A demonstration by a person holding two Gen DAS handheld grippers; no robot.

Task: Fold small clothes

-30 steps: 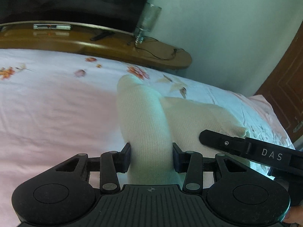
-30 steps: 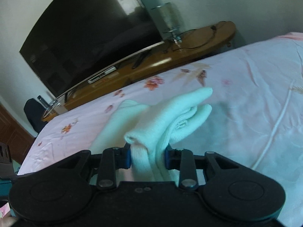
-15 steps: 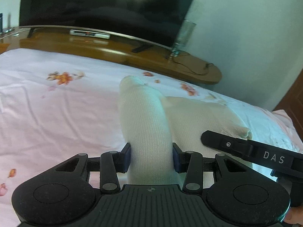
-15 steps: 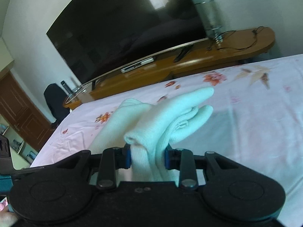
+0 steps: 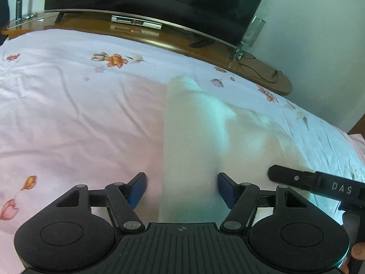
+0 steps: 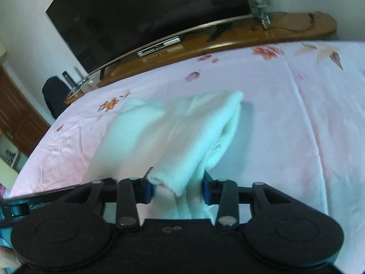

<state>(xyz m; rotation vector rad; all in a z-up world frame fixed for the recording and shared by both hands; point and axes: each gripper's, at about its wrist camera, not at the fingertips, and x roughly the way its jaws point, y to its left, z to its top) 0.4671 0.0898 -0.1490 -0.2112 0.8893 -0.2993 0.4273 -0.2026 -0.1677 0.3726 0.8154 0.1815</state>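
1. A white knitted garment (image 5: 189, 141) is lying on the bed (image 5: 68, 114), on its pink flowered sheet, toward the foot edge that faces the wooden TV stand (image 5: 159, 38).
2. The left claw (image 5: 181, 188) is standing wide open around a long rolled part of the garment; a gap is showing between each blue pad and the fabric, so it is gripping nothing.
3. In the right wrist view, the right claw (image 6: 176, 188) is sitting closed on a bunched fold of the same garment (image 6: 182, 137), with both blue pads pressing the cloth.
4. The fold in the right claw is rising off the sheet, while the rest of the garment is spreading flat to its left.
5. The right claw's black body, marked DAS, is showing at the right edge of the left wrist view, just beside the garment.
6. A dark television (image 6: 148, 16) is standing on the stand, and a clear glass lamp base (image 5: 251, 34) is sitting near the stand's right end.
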